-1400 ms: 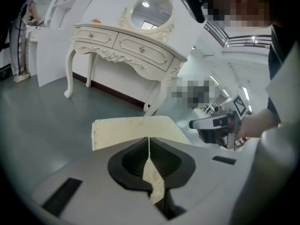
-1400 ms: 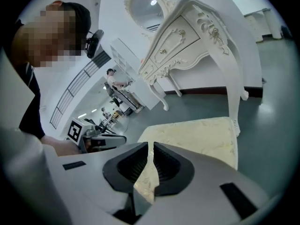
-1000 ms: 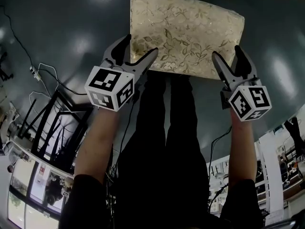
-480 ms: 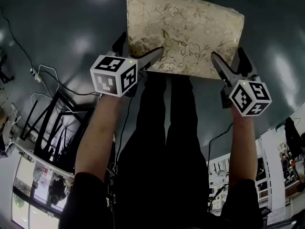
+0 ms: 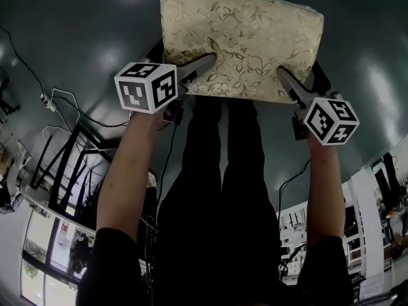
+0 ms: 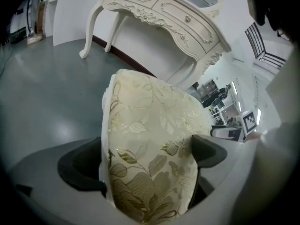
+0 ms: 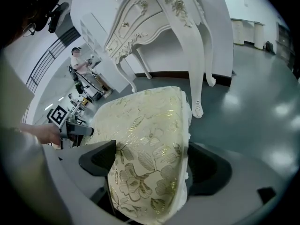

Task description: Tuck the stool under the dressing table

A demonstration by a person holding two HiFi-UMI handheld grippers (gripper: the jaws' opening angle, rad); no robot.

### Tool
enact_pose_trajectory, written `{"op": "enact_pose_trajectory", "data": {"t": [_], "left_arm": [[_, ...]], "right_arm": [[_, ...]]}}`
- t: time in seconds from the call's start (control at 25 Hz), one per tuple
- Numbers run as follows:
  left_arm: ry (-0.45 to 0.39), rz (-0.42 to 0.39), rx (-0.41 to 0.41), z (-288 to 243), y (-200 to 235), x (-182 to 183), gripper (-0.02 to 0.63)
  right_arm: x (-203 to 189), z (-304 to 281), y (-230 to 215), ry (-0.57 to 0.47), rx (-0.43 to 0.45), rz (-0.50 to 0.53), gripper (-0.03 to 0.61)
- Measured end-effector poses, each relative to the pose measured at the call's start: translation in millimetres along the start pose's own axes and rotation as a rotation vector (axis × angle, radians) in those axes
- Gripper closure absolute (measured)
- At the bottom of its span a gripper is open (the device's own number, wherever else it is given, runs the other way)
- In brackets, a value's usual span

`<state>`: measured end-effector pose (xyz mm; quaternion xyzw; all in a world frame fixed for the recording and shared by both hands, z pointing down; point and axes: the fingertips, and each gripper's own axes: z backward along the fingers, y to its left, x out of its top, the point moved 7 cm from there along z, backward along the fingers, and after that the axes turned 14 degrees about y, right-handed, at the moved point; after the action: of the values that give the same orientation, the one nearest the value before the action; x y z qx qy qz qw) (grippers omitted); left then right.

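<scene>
The stool's gold floral cushion (image 5: pixel 242 30) lies on the dark floor in front of me. My left gripper (image 5: pixel 186 55) straddles its near left corner, one jaw on top and one down the side. My right gripper (image 5: pixel 301 72) straddles the near right corner in the same manner. Both pairs of jaws have just been opening and stand wide. The cushion (image 6: pixel 150 139) fills the gap of the left gripper (image 6: pixel 145 159), and the cushion (image 7: pixel 150 139) sits likewise inside the right gripper (image 7: pixel 152 164). The white carved dressing table (image 6: pixel 164 13) stands beyond the stool, its legs (image 7: pixel 199 74) close behind.
A black metal rack (image 5: pixel 70 164) and loose cables (image 5: pixel 64 101) lie on the floor at my left. My legs (image 5: pixel 223 171) stand just behind the stool. Shelves and equipment sit at the lower corners. A person (image 7: pixel 77 60) stands far off.
Both grippers have come down over the near edge of the cushion, and their jaws have spread wider. The cushion now sits deeper between them. The stool has not moved.
</scene>
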<state>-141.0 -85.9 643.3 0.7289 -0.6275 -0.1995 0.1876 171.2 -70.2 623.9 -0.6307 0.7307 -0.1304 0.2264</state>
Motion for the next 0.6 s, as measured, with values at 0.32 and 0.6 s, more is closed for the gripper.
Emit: {"op": "enact_pose_trajectory", "data": {"t": [0.32,0.6], "left_arm": [[0.033,0.053,-0.114,-10.6,7.1,-1.6,0.025],[0.003,0.047,-0.070,-10.0,3.0,-3.2,0.025]], "right_arm": [[4.5,-14.1,-12.5,0.061,0.134,-0.017,0.095],[-0.4,-14.3,-7.9,0.032,0.089,0.005,0.094]]}}
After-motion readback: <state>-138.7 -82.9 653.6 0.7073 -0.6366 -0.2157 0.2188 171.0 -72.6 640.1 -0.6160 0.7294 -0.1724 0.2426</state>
